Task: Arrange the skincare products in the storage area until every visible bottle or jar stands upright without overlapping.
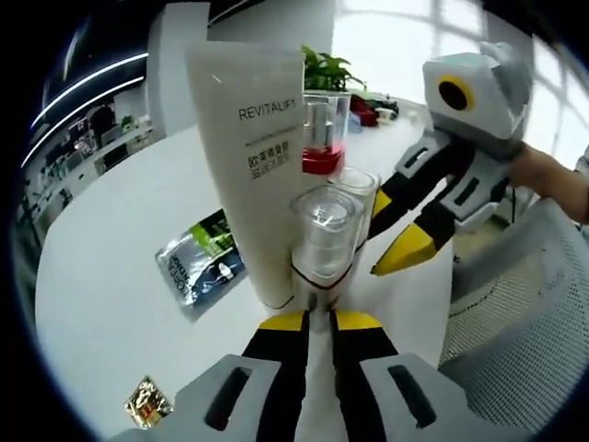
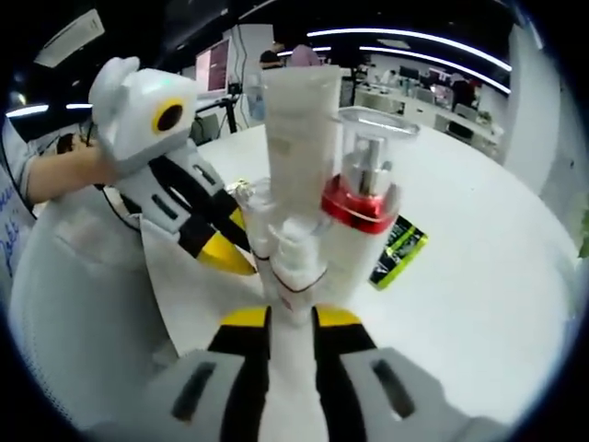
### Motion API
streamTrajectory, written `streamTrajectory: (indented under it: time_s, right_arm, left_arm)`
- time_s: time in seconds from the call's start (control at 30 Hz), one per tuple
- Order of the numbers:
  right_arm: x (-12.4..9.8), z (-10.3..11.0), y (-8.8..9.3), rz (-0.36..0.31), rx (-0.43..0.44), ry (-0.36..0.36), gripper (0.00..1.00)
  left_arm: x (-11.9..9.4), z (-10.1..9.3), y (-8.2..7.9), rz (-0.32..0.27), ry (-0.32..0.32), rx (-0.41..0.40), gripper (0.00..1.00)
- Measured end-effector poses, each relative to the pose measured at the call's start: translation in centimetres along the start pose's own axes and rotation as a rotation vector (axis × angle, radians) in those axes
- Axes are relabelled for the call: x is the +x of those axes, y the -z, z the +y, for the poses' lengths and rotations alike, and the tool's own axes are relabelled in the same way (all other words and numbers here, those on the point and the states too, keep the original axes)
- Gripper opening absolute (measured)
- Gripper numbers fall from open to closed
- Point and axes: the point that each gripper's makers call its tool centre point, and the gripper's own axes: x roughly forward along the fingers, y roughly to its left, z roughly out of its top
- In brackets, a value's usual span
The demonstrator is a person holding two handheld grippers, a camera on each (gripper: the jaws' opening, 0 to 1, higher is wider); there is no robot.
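White round worktop (image 1: 101, 276) carries a tight cluster of skincare items, all upright, well in from its edges. Biggest is the white Revitalift tube (image 1: 250, 157), standing on its cap; the red-collared pump bottle (image 1: 324, 138) with a clear cap stands beyond it in the left gripper view and at the front in the right gripper view (image 2: 361, 221). Two small clear-capped bottles stand touching: the nearer small bottle (image 1: 324, 239) sits directly ahead of the left gripper (image 1: 318, 322), the second small bottle (image 1: 357, 189) just behind it. Left gripper is level and aimed at the cluster, jaws a narrow gap apart, tips at the base of the nearer small bottle; can't tell if they actually touch it, nothing clamped. Right gripper (image 2: 290, 320) comes in from the opposite side, a hand behind it, its jaws also a narrow gap apart with a white pump bottle (image 2: 296, 262) right at the tips; contact can't be told. A green-black sachet (image 1: 198, 262) lies flat just beside the tube, and a small gold foil piece (image 1: 147, 402) lies near the worktop edge.
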Motion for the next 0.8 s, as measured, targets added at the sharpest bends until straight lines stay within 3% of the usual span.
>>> streamTrajectory:
  time_s: [0.8]
  right_arm:
    - [0.53, -0.59, 0.15, 0.012, -0.001, 0.001, 0.12]
  left_arm:
    - [0.63, 0.03, 0.51, 0.017, -0.068, -0.102, 0.07]
